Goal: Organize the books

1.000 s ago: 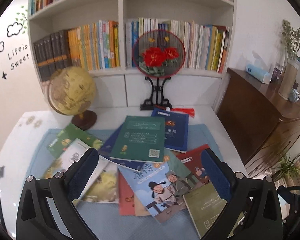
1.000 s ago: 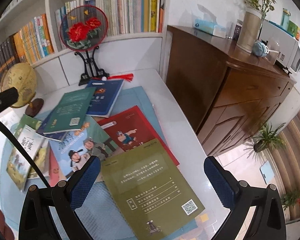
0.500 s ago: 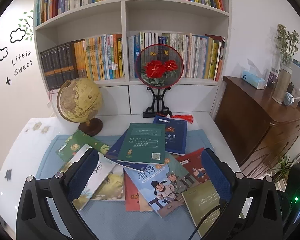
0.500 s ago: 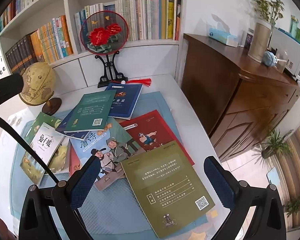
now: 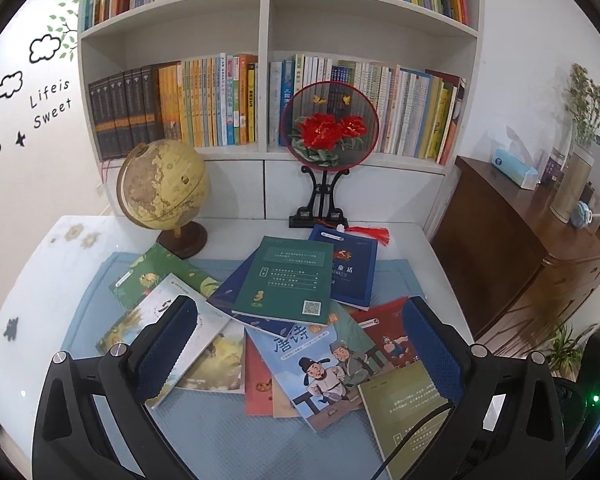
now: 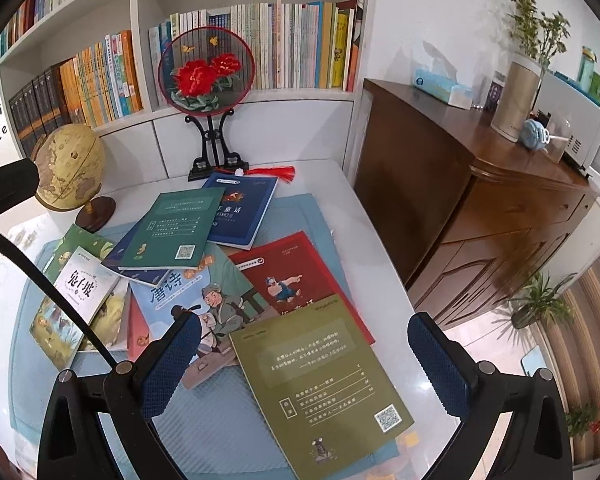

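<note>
A loose heap of thin paperback books lies scattered on a pale blue ribbed mat covering the white tabletop, none yet gathered or squared. At the left edge of the heap sits a green picture book with a leafy cover, partly under a white-covered picture book. Mid-heap, a dark green paperback with a QR code rests on top, overlapping a navy blue paperback behind it and a light blue illustrated book showing two robed men in front. Further right come a red paperback with a cartoon figure and, nearest, an olive-green paperback with a QR code.

The left gripper hangs above the heap with its blue-padded jaws spread wide, holding nothing; the right gripper is likewise wide and empty, straddling the olive book.

The likely trouble: these covers are slick, thin and overlapped, so closing on one edge could drag its neighbours, and the olive book, near the table's right edge, could be nudged off.

Behind, a tan globe on a wooden base and a round embroidered red-flower fan on a black stand flank the back of the table, and its red tassel touches the navy book. The white bookshelf beyond is packed tightly.
</note>
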Motion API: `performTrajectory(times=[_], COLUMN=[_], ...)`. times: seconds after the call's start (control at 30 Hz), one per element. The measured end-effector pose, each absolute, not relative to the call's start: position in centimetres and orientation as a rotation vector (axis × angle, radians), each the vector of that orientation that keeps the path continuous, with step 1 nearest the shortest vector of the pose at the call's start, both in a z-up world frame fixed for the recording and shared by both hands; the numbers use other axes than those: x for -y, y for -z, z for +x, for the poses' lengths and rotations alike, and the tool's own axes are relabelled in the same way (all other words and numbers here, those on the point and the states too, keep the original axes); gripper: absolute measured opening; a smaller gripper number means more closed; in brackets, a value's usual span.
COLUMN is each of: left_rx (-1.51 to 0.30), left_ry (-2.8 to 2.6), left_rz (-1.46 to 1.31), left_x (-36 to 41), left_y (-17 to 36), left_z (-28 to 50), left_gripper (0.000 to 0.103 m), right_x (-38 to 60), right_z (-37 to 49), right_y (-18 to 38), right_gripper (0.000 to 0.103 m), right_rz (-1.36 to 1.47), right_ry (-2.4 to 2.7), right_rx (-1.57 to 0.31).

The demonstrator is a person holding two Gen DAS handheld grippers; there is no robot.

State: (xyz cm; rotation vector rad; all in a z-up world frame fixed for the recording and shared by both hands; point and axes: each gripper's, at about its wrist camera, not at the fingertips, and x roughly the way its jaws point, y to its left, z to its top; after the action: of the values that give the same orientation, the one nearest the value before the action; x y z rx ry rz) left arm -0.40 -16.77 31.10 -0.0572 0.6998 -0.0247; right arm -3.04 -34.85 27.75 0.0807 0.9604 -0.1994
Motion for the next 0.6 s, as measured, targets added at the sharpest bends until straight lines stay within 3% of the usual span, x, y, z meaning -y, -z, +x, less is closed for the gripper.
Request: performTrajectory(times=[0.6], left_rx=[-0.653], left_ry=[-0.121], left_rz=[-0.078], left_x=[15.1], left_y=[-31.9], left_z=[-0.1], left_gripper=[0.102], right_x=[37.4], right_z=[-0.3], right_y=[-24.8], right_gripper=[0.103], right_rz=[0.145], right_ry=[0.119], right_rx=[-1.016])
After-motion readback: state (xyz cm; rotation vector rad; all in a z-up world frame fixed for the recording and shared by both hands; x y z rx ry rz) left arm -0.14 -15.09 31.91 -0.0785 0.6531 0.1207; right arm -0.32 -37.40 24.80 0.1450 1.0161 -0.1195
